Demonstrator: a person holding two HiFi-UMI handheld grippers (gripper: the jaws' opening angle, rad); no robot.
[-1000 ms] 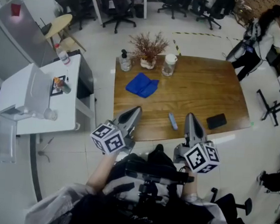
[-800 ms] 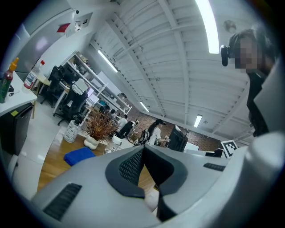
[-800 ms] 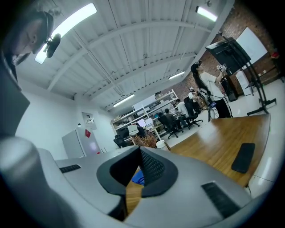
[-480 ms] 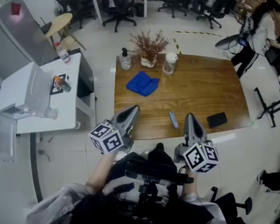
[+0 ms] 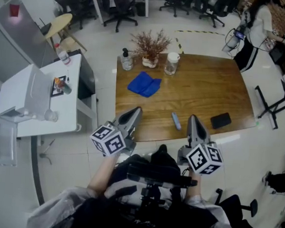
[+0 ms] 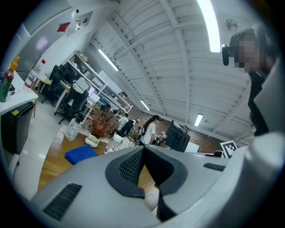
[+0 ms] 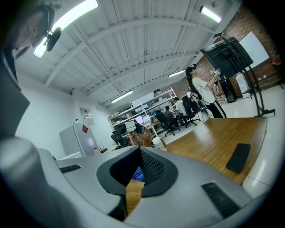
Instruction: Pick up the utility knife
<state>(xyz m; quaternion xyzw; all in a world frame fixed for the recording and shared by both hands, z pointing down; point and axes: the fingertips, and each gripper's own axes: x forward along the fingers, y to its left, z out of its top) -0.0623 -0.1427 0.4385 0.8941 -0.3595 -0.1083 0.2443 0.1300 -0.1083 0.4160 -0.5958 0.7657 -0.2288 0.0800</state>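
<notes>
A: Looking at the left gripper (image 5: 137, 110)?
B: Shut tight, holding nothing. Same with the right gripper (image 5: 193, 118).
A: And looking for the utility knife (image 5: 175, 121)?
B: Lying flat on the wooden table (image 5: 207, 86), between both grippers, nearer the right, touching neither. Farther back, a blue cloth (image 5: 144, 85).

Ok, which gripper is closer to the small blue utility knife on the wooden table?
Right. The right gripper is just to the right of the small blue utility knife, not touching it. The left gripper is farther away on the knife's left.
</notes>
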